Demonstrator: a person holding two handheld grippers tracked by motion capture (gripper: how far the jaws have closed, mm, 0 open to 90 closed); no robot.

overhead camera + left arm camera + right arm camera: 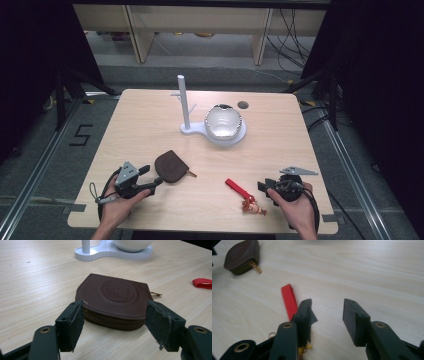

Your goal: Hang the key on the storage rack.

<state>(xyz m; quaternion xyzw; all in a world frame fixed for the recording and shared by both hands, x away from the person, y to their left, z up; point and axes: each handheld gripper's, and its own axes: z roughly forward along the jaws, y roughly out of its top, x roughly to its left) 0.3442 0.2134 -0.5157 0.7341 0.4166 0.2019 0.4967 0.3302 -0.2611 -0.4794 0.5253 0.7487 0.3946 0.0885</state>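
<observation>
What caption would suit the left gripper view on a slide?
Left gripper jaws straddle a brown zipped leather pouch lying flat on the wooden table.

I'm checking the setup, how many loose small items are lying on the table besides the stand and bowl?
2: a brown pouch at front left, between the left gripper's jaws, and a red key strap at front right, beside the right gripper.

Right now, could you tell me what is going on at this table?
A person works with two grippers. The left gripper has its jaws around the near edge of a brown zipped pouch lying flat on the table. The right gripper stands open beside a red strap keychain, holding nothing.
</observation>
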